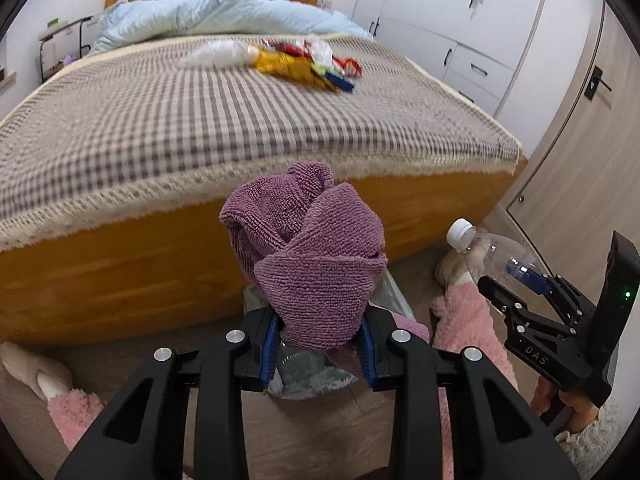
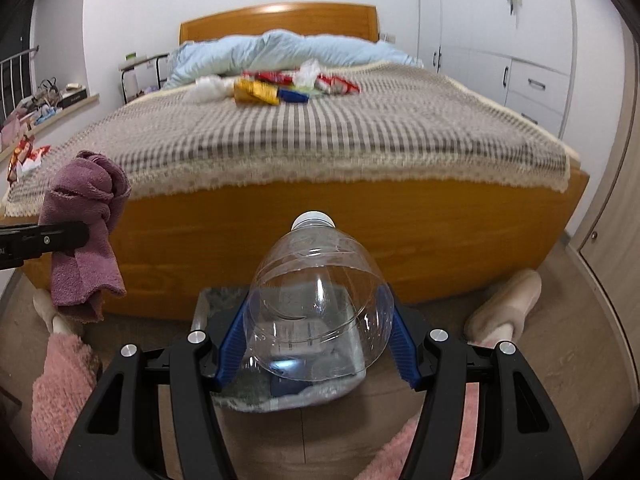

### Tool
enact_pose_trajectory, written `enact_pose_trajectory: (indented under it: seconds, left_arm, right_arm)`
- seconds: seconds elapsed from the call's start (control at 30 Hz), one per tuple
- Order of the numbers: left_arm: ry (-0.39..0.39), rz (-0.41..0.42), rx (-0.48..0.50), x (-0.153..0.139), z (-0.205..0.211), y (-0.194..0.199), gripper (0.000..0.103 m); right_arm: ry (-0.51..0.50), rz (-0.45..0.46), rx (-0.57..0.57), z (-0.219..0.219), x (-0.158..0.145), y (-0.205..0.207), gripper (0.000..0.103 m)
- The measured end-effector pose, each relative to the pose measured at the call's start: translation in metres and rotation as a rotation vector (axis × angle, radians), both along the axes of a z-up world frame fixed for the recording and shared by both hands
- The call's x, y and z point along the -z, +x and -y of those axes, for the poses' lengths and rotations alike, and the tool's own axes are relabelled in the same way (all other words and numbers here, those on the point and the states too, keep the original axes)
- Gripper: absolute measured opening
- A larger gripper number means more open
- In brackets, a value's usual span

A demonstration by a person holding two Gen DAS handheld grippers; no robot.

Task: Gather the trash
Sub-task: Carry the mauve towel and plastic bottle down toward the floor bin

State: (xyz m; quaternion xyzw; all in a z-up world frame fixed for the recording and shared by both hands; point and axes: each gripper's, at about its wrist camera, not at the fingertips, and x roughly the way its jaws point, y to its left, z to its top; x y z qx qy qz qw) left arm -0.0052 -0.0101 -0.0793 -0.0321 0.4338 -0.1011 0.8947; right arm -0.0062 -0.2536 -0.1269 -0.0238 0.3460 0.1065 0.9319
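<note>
A: What does the left gripper (image 1: pixel 320 354) have?

B: Its blue pads are clamped on a bunched purple terry cloth (image 1: pixel 310 258), which stands up above the fingers, in front of the wooden bed frame (image 1: pixel 120 276).

A: And the right gripper (image 2: pixel 316 354)?

B: Closed on a clear empty plastic bottle with a white cap (image 2: pixel 318 300), cap pointing toward the bed.

A: Anything under them?

B: A bin lined with a pale plastic bag (image 2: pixel 288 394) sits on the floor just below both grippers, beside the person's pink fuzzy trousers (image 2: pixel 60 392).

A: More trash?

B: A heap of colourful snack wrappers and white tissue (image 2: pixel 280 86) lies on the checked bedspread (image 2: pixel 320 140), well apart, near the light blue duvet (image 2: pixel 280 52).
</note>
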Motion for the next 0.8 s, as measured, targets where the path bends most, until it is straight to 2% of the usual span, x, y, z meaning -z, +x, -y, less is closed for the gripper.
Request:
enact_pose_trajectory:
  seconds: [0.37, 0.8]
  left_arm:
    - [0.028, -0.129, 0.024, 0.052, 0.020, 0.024, 0.030]
    - [0.023, -0.241, 0.028, 0.103, 0.024, 0.060, 0.030]
  right_arm:
    - [-0.002, -0.176, -0.019, 0.003, 0.056, 0.014, 0.060]
    - [-0.001, -0.438, -0.016, 0.007, 0.115, 0.050, 0.059]
